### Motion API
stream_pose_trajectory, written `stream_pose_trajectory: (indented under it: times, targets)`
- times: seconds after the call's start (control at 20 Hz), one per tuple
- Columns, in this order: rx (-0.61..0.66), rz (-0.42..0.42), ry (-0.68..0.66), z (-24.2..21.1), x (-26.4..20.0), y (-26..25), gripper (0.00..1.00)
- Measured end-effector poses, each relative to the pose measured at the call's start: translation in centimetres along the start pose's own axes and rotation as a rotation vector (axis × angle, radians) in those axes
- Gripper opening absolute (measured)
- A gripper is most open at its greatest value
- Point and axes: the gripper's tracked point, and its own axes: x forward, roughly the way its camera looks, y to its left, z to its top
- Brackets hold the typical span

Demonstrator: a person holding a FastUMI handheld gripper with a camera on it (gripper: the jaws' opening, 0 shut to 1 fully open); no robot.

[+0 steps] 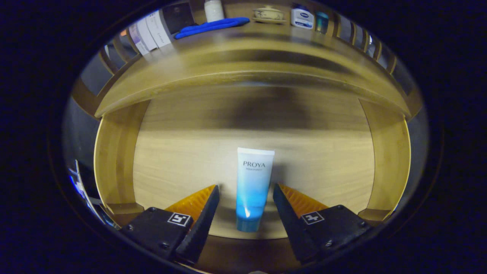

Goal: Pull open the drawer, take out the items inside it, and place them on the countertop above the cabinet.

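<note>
- A white-to-blue plastic cosmetic tube (253, 186) is seen lying on the floor of the open wooden drawer (171, 160).
- The tube is flanked by the gripper (245, 192) jaws, held wide apart, with nothing gripped.

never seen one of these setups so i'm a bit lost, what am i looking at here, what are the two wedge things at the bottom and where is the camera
The camera rides on a hand-held gripper that a person carries; there is no robot arm. It looks forward along the tool's two fingers, the wedges you noticed, and its fisheye lens bends the straight edges.

You are looking down into an open wooden drawer. On its floor lies one item, a white-to-blue tube, cap end nearest the camera. It sits between the two fingers, which are spread apart with gaps on both sides, so nothing is held yet.

Beyond the drawer is the countertop, where the tube should end up. It already carries a blue cloth, a small lidded pot and some containers.
</note>
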Motion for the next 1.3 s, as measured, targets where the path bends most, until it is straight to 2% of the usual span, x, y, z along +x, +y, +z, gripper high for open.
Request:
stream_pose_trajectory:
  times: [0.1,0.2,0.3,0.45,0.7,0.95,1.3]
  targets:
    - [0.011,0.001,0.036,-0.3,0.3,-0.2,0.85]
    - [-0.005,-0.043,0.02,-0.1,0.5,-0.5,0.8]
    - [-0.053,-0.08,0.003,-0.3,0.2,-1.5,0.69]
    - [-0.057,-0.071,-0.019,-0.2,0.6,-1.1,0.53]
    - [-0.037,-0.039,-0.084,0.2,-0.1,-1.1,0.46]
    - [-0.06,0.017,-0.122,0.7,-1.4,-0.3,0.44]
    - [-0.074,0.067,-0.221,4.8,-7.3,-0.1,0.44]
